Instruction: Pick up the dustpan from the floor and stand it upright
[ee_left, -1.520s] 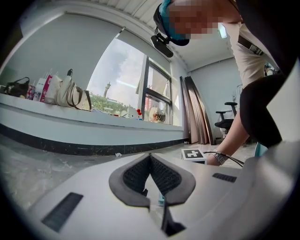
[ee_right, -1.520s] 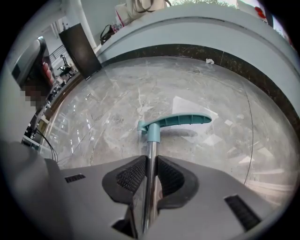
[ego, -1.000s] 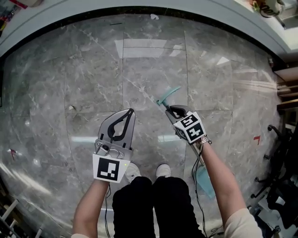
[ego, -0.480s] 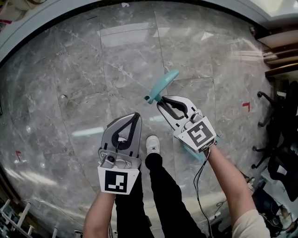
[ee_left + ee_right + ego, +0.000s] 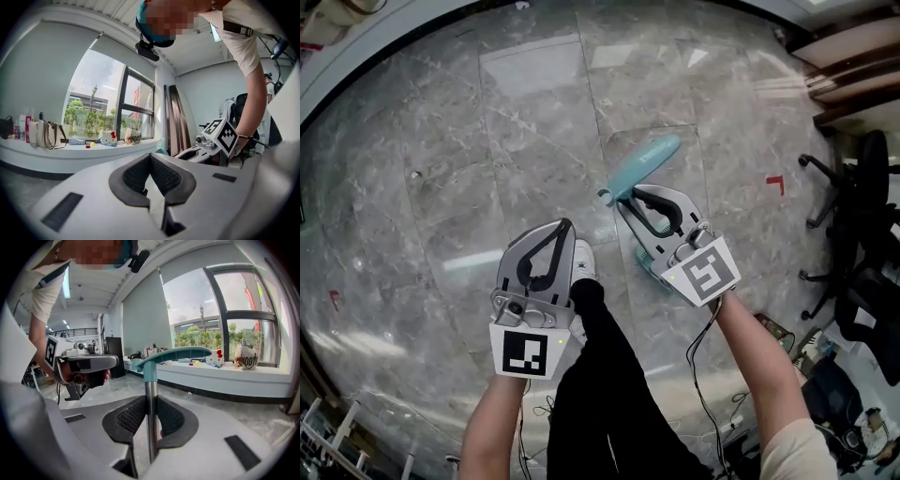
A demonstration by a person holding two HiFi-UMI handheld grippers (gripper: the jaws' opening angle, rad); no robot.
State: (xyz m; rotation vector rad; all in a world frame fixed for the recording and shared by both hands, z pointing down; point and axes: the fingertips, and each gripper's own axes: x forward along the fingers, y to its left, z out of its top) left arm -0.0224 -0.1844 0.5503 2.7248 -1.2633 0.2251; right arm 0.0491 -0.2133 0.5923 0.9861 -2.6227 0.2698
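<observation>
One load, two grippers — right gripper (image 5: 150, 401) clamps the dustpan (image 5: 642, 167) by its steel shaft (image 5: 151, 385) below the teal grip (image 5: 176, 352), apparently lifted off the floor (image 5: 487, 169) for standing upright; left gripper (image 5: 151, 161) closed, empty.

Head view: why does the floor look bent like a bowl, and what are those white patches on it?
Head view: a wide lens bows the floor and its tile lines; the white patches are light mirrored in glossy stone. Left gripper view: the window glares bright, corners go black. Right gripper view: same round, dark-edged picture, window frame curved.
</observation>
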